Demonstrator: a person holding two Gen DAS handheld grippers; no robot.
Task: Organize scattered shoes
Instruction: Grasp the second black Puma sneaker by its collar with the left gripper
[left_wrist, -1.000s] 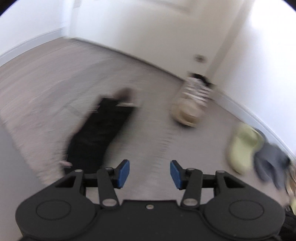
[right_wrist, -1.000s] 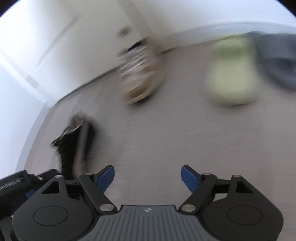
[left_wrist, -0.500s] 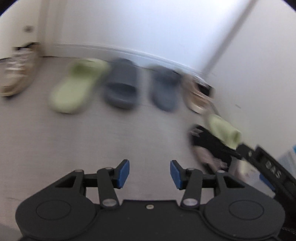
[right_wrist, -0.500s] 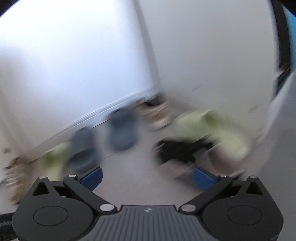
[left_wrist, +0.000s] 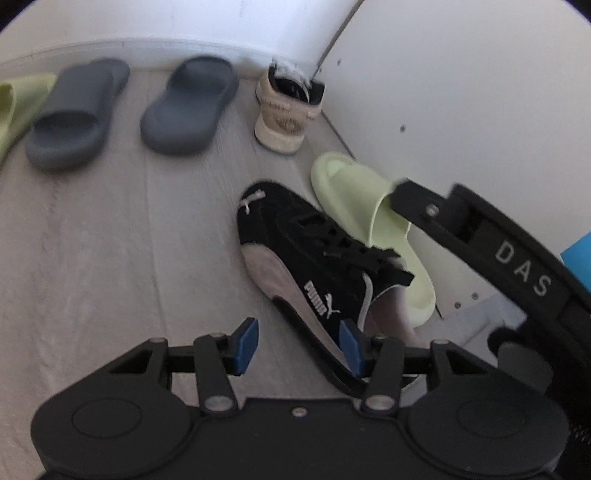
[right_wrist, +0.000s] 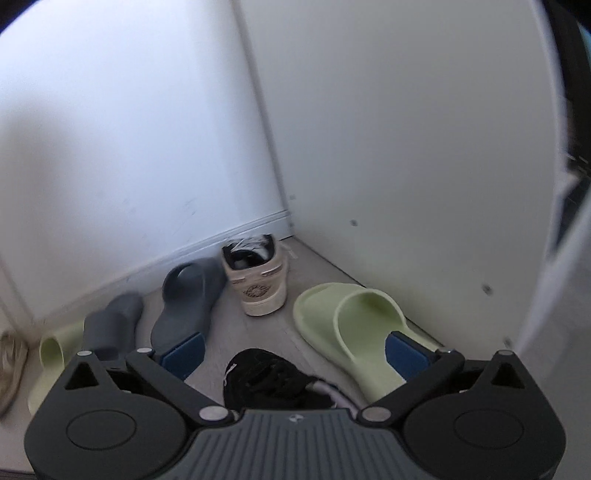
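Observation:
A black Puma sneaker (left_wrist: 314, 254) lies on the grey floor beside a green slide (left_wrist: 365, 214) near a white panel. My left gripper (left_wrist: 299, 341) is open, its right finger at the sneaker's heel side. My right gripper (right_wrist: 293, 350) is open above the black sneaker (right_wrist: 269, 376), one finger close to the green slide (right_wrist: 354, 325); its arm shows in the left wrist view (left_wrist: 480, 236). Two grey slides (left_wrist: 192, 103) (left_wrist: 74, 114) and a beige sneaker (left_wrist: 288, 107) stand in a row by the wall.
A second green slide (left_wrist: 18, 99) lies at the row's left end, also in the right wrist view (right_wrist: 51, 354). Another beige shoe (right_wrist: 9, 365) sits at the far left. White walls meet in a corner (right_wrist: 280, 218) behind the shoes.
Both grippers swung right from the open floor to the corner. The black sneaker and green slide now lie just in front of both grippers. Both stay open.

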